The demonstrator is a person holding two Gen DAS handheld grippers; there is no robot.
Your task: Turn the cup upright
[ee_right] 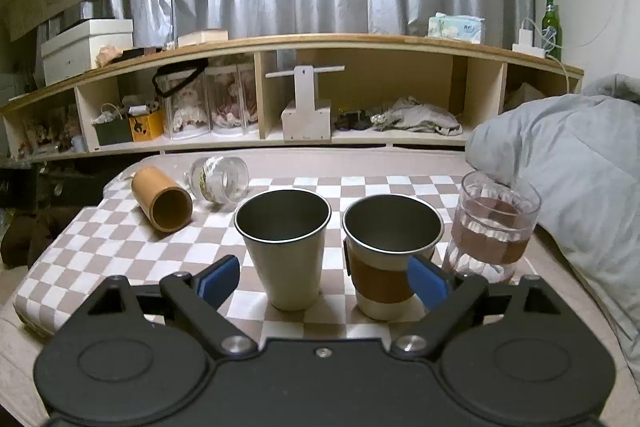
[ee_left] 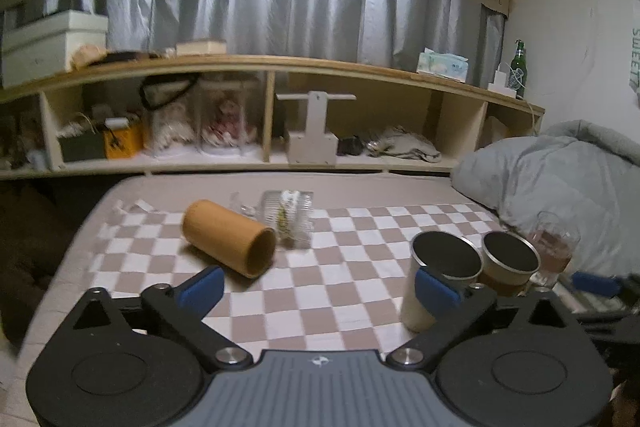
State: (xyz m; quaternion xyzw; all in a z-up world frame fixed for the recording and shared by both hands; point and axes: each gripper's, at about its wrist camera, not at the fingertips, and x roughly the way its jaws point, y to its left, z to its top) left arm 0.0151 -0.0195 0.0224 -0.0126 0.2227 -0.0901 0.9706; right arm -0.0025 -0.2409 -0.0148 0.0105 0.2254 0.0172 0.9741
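Note:
A bamboo cup (ee_left: 228, 237) lies on its side on the checkered cloth (ee_left: 340, 279), mouth toward me; it also shows in the right wrist view (ee_right: 162, 202). A clear ribbed glass (ee_left: 288, 213) lies on its side just behind it, seen too in the right wrist view (ee_right: 220, 179). My left gripper (ee_left: 320, 287) is open and empty, a little short of the bamboo cup. My right gripper (ee_right: 322, 281) is open and empty, close in front of two upright cups.
A plain steel cup (ee_right: 285, 247), a steel cup with a brown sleeve (ee_right: 390, 253) and a clear glass (ee_right: 494, 227) stand upright in a row at the right. A grey duvet (ee_right: 580, 167) lies at the right. A wooden shelf unit (ee_right: 280, 95) stands behind.

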